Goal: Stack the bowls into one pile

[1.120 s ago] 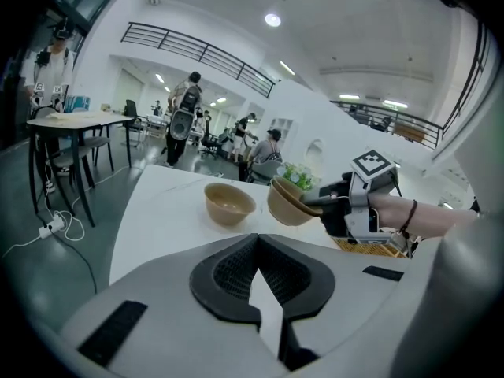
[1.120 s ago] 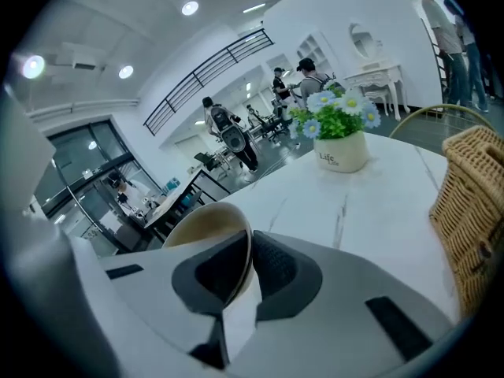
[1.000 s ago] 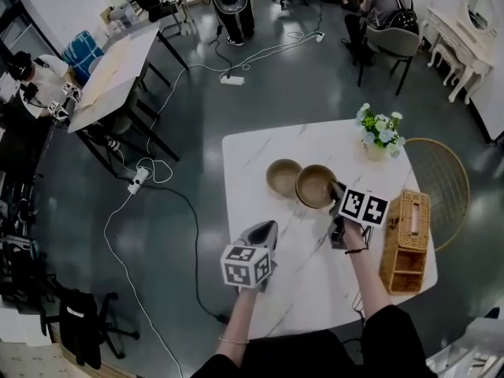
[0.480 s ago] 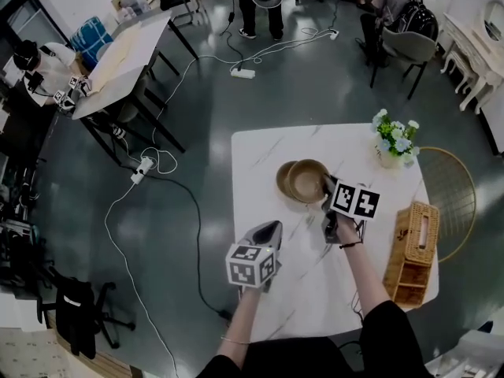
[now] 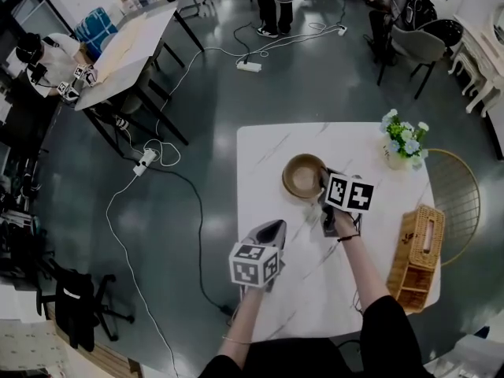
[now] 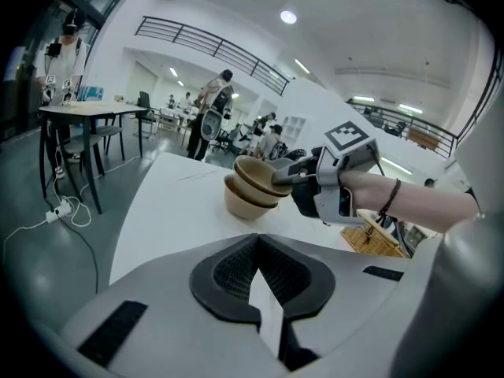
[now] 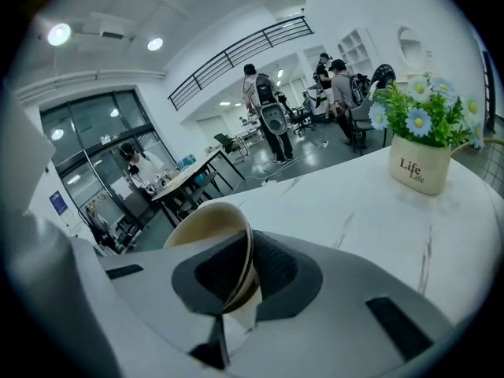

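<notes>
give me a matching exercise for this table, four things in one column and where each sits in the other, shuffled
1 upper bowl
2 lower bowl
3 flower pot
4 wicker basket

a at the table's right edge
b tilted, rim clamped in the right tool
c far right corner, holding daisies
d flat on the table under another bowl

Pairs: 1-b, 2-d, 3-c, 4-a

Head view: high, steeply down. Gripper views: low, close behind jaws, facing forward. All share bowls (image 5: 304,176) ahead.
</notes>
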`<action>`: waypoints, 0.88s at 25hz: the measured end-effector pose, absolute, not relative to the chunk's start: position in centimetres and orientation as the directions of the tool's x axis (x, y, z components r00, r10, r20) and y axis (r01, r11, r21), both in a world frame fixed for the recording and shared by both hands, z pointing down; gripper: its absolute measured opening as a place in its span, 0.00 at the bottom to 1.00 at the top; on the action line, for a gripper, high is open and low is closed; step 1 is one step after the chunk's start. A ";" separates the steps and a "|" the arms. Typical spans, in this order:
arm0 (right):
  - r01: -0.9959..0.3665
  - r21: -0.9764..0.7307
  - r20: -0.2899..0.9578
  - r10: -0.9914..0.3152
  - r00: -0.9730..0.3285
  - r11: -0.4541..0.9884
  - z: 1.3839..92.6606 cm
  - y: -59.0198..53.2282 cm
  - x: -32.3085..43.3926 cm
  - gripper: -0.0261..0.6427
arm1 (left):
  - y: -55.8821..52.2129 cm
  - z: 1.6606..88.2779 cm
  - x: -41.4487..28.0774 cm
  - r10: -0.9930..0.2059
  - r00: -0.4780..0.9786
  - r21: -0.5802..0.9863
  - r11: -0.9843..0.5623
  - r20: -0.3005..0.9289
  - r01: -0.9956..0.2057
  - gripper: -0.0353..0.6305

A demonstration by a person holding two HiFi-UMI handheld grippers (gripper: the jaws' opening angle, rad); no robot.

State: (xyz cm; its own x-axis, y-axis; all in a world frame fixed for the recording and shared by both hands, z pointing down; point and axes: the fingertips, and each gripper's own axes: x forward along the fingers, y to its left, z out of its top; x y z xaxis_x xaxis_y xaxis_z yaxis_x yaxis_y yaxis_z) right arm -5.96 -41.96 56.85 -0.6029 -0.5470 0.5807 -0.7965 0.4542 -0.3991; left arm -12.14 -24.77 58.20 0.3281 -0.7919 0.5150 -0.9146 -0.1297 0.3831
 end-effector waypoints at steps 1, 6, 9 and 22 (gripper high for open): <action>-0.798 -0.382 0.588 -0.544 -0.599 0.465 57.0 -41.9 -6.1 0.08 | -24.8 58.2 -12.1 -0.792 0.328 0.385 -0.129 0.515 -0.914 0.07; -0.805 -0.297 0.617 -0.541 -0.572 0.514 57.6 -41.7 -6.9 0.09 | -24.5 58.4 -12.2 -0.791 0.328 0.389 -0.125 0.517 -0.913 0.07; -0.809 -0.255 0.625 -0.548 -0.556 0.529 57.7 -41.7 -7.1 0.09 | -24.4 58.5 -12.3 -0.791 0.329 0.389 -0.125 0.517 -0.913 0.08; -0.816 -0.241 0.615 -0.568 -0.547 0.525 58.2 -41.9 -6.8 0.12 | -24.3 58.4 -12.3 -0.791 0.326 0.387 -0.123 0.518 -0.914 0.07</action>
